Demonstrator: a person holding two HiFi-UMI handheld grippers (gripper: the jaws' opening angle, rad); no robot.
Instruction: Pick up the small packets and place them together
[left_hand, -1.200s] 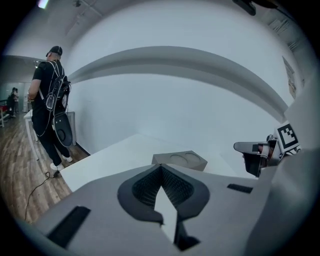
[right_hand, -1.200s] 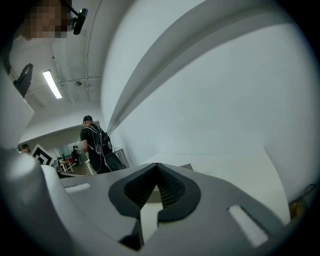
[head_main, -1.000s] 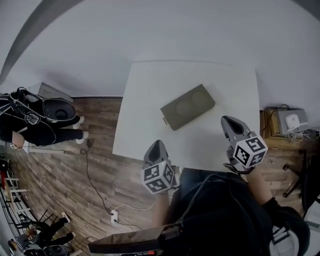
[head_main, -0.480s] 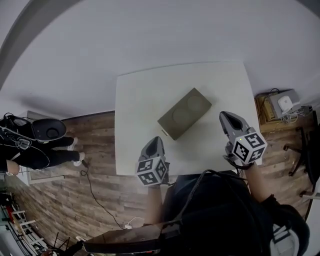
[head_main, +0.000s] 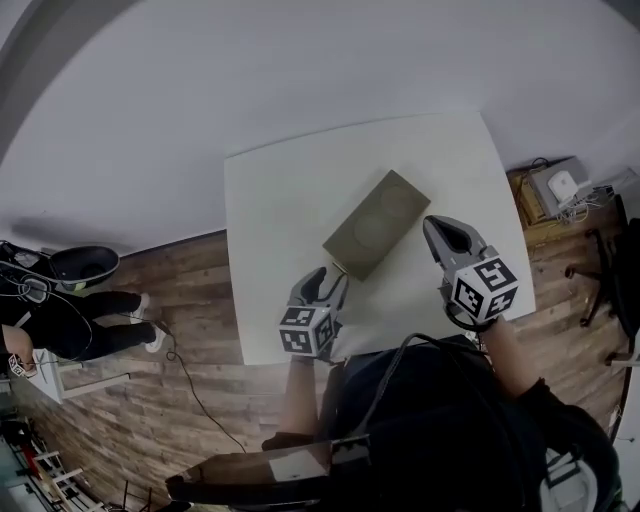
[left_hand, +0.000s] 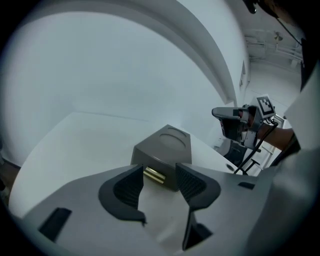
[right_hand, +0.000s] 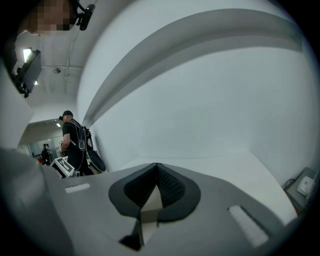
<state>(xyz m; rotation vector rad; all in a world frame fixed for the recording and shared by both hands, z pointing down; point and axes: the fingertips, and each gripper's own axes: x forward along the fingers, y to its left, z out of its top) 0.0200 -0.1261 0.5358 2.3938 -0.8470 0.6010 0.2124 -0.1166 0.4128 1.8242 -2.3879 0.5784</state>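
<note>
Left gripper (head_main: 328, 287) lowered to near end of grey box (head_main: 377, 223), jaws just opened, nothing gripped, right gripper (head_main: 440, 228) closed, empty

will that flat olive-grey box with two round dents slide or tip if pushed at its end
Probably slides: the flat olive-grey box lies low and broad on the smooth white table. It looks rigid, with straight edges. Pushed off-centre, it may swivel.

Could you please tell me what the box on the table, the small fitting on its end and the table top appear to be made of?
Box: matte olive-grey with two pressed circles in the lid, likely moulded plastic or coated card; I cannot tell which.
Fitting: probably metal, given its shiny brass-yellow glint.
Table top: smooth matte white, perhaps laminate.
</note>
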